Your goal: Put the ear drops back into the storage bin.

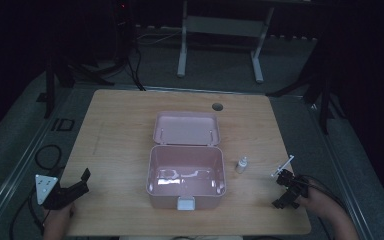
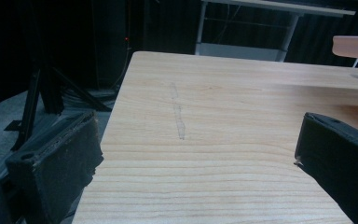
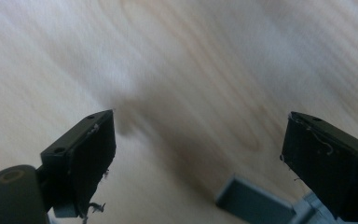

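Note:
A pink box (image 1: 186,176) stands open mid-table, its lid (image 1: 186,128) folded back and its inside bare. A small white bottle (image 1: 241,165) stands upright just right of the box. My left gripper (image 1: 78,186) rests at the table's front left corner, open, jaws spread wide over bare wood (image 2: 200,140). A corner of the pink lid (image 2: 354,46) shows at the upper right of the left gripper view. My right gripper (image 1: 285,191) sits near the front right edge, open, pointing down at the wood (image 3: 196,140), with nothing between its jaws.
The wooden table (image 1: 120,130) has a round cable hole (image 1: 217,107) at the back. Beyond it stand a white desk frame (image 1: 220,35) and black stands (image 1: 55,75) on grey floor. Cables (image 1: 47,157) lie left of the table.

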### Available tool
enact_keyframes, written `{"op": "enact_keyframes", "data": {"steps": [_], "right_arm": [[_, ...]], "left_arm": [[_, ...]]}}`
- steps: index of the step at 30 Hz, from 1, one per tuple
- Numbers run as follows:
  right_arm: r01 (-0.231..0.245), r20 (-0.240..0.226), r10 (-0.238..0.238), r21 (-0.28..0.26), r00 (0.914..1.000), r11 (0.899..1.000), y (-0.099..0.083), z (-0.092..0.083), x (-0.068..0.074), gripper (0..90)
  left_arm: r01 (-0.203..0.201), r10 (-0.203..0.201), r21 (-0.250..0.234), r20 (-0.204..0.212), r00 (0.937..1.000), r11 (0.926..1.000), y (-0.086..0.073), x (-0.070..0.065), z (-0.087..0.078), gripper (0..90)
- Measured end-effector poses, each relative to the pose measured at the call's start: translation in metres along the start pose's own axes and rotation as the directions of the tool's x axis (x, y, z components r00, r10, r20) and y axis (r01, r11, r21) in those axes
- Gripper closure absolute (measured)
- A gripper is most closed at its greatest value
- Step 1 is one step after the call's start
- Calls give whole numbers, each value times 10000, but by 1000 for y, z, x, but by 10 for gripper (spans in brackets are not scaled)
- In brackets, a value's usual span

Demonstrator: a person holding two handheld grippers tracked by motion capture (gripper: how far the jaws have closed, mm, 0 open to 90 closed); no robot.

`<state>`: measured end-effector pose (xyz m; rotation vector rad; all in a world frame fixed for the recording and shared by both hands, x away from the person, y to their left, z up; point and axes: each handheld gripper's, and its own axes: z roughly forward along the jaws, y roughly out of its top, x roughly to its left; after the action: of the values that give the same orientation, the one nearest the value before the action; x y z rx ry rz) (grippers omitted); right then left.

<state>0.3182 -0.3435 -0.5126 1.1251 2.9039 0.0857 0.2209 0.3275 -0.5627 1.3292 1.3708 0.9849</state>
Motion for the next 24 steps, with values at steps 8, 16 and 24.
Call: {"op": "enact_keyframes", "data": {"steps": [8, 16, 24], "right_arm": [[651, -387, -610, 1156, 9974, 9912, 8, -7, 0, 95], [704, -720, -596, 1576, 9956, 9850, 23, -10, -4, 155], [1088, -877, -925, 2043, 9918, 9728, 39, -11, 1, 138]], "left_arm": [[-9, 9, -2, -2, 10000, 10000, 0, 0, 0, 5], [13, -13, -1, 14, 10000, 10000, 0, 0, 0, 5], [17, -17, 13, 22, 10000, 10000, 0, 0, 0, 5]]}}
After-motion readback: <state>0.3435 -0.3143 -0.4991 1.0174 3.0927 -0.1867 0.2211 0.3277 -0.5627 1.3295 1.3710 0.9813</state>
